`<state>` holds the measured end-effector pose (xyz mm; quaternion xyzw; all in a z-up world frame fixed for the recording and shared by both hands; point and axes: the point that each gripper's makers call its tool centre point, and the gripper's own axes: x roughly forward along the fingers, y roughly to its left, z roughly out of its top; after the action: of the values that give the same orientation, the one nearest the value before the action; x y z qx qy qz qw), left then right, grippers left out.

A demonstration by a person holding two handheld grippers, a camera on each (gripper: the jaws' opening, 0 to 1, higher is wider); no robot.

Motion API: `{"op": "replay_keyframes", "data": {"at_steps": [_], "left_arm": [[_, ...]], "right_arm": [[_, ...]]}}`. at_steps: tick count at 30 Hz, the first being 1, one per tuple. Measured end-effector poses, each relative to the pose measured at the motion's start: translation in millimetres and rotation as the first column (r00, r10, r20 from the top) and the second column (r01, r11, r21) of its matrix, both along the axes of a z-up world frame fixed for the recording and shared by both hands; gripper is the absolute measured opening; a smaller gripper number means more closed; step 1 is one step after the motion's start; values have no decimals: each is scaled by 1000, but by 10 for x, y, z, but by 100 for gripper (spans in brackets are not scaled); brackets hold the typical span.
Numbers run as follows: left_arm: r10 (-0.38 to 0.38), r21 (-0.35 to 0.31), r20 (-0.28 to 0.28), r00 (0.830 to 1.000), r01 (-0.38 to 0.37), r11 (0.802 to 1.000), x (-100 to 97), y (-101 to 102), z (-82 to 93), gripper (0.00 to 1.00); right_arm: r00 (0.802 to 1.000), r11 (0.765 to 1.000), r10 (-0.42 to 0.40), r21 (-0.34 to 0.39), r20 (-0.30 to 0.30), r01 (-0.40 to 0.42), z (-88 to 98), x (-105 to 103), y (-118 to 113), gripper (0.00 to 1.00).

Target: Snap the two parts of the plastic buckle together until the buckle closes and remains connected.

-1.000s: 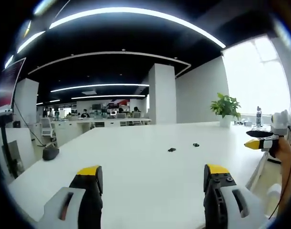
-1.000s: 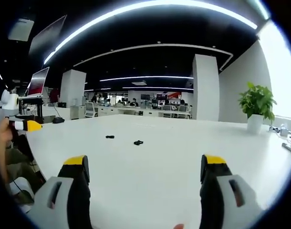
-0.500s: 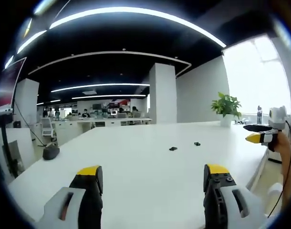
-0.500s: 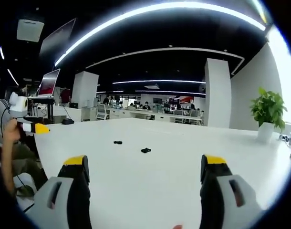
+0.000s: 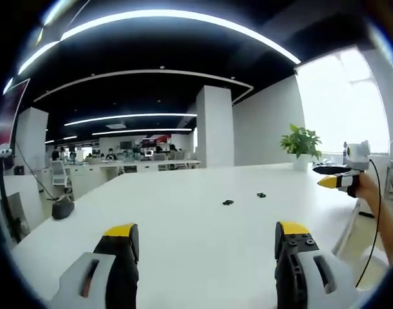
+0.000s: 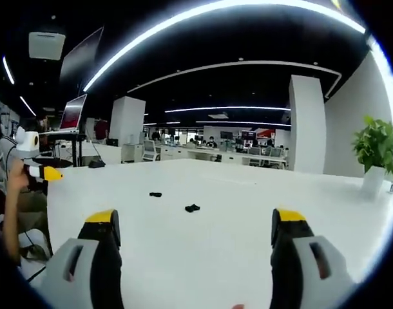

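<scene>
Two small black buckle parts lie apart on a large white table (image 5: pixel 183 219). In the left gripper view one part (image 5: pixel 228 203) sits left of the other (image 5: pixel 261 195), both far ahead of my left gripper (image 5: pixel 206 237), which stands open with nothing between its yellow-tipped jaws. In the right gripper view the parts show as a nearer piece (image 6: pixel 192 208) and a farther left piece (image 6: pixel 155 194), well ahead of my open right gripper (image 6: pixel 192 225). The right gripper (image 5: pixel 335 178) also appears at the right edge of the left gripper view; the left gripper (image 6: pixel 40 172) appears at the left of the right gripper view.
A potted plant (image 5: pixel 301 145) stands at the table's far right end. A black object (image 5: pixel 62 210) rests near the left table edge. A laptop on a stand (image 6: pixel 71 119) is at the left. White pillars and office desks with people lie beyond.
Both cameras have shifted slightly; the right gripper view has turned so the buckle parts sit lower and nearer. In the left gripper view the right gripper has risen and moved left a little.
</scene>
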<state>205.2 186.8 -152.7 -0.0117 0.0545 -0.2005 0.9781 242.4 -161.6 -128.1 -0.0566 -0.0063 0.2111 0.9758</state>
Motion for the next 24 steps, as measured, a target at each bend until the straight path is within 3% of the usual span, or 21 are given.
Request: {"op": "replay_keyframes", "data": {"at_steps": [6, 15, 24], "left_arm": [[0, 0, -2, 1000, 0, 1000, 15, 6, -3, 88], [2, -1, -4, 1000, -2, 1000, 30, 15, -12, 88], [-5, 3, -6, 1000, 5, 1000, 36, -1, -21, 88]], "right_arm": [[996, 997, 71, 11, 45, -72, 129, 173, 24, 97], [979, 980, 201, 3, 28, -201, 101, 377, 241, 100], [972, 972, 235, -17, 18, -235, 113, 528, 353, 100]]}}
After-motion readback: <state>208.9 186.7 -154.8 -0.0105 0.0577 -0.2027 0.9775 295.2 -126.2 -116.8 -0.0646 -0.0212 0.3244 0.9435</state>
